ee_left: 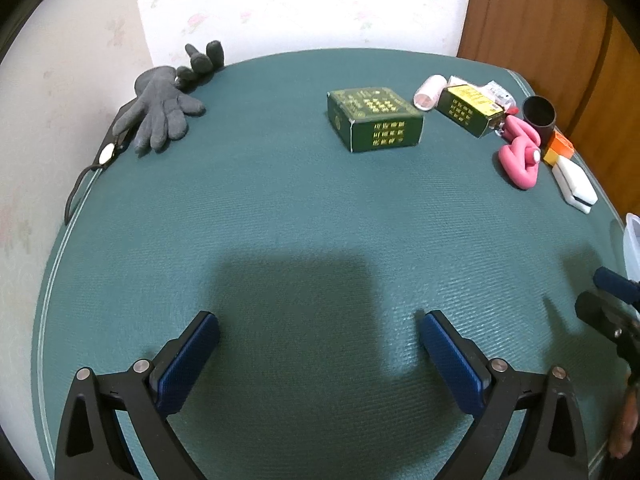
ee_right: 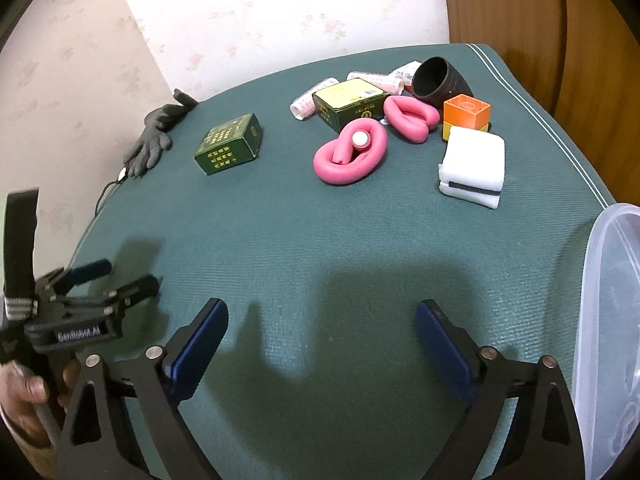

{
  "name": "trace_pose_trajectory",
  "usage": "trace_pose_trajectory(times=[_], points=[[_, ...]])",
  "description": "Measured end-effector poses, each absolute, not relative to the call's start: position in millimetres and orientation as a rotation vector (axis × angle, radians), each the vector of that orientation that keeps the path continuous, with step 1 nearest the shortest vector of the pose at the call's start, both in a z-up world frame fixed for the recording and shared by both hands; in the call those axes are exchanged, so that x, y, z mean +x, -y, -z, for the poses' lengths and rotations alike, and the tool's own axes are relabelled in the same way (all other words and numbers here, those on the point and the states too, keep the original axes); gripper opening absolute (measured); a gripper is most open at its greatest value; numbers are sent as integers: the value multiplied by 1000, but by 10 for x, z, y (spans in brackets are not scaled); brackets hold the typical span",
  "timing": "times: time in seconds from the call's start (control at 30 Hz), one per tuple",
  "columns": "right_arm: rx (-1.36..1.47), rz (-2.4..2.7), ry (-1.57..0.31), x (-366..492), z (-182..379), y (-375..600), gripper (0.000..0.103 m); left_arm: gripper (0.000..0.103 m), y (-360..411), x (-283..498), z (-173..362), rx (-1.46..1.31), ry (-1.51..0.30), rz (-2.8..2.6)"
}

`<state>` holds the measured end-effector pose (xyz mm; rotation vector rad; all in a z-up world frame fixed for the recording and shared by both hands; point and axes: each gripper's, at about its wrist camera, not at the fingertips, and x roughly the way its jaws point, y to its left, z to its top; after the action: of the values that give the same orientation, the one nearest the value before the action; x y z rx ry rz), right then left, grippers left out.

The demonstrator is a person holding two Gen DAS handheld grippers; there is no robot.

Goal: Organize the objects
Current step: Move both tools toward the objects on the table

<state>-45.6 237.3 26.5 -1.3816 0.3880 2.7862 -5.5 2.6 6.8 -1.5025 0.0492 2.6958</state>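
My left gripper [ee_left: 319,322] hangs wide open over the green table [ee_left: 280,208]; green box [ee_left: 375,118] ahead, grey gloves [ee_left: 162,110] far left, pink tubes [ee_left: 520,152] right.

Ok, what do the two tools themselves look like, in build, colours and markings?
Both match: black angular frames with silver rivets and blue ribbed pads. The left tool carries white lettering on its body and a black strap with grey stripes. The right tool shows no cables.

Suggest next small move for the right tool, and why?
Probably ease the right tool forward toward the white sponge: it is open and empty, the sponge lies free of the clutter, closest ahead, beside the clear container.
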Motion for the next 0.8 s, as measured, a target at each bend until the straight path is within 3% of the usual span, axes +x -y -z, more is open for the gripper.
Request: trace_pose_trajectory(times=[0.33,0.8], points=[[-1347,-2793,-454,-358,-338,-2525,91,103,-68,-276,-353,-1408,-108,-2724],[-1176,-2704,-263,-658,-676,-2677,91,103,-370,-993,-545,-1334,-143,-2739]])
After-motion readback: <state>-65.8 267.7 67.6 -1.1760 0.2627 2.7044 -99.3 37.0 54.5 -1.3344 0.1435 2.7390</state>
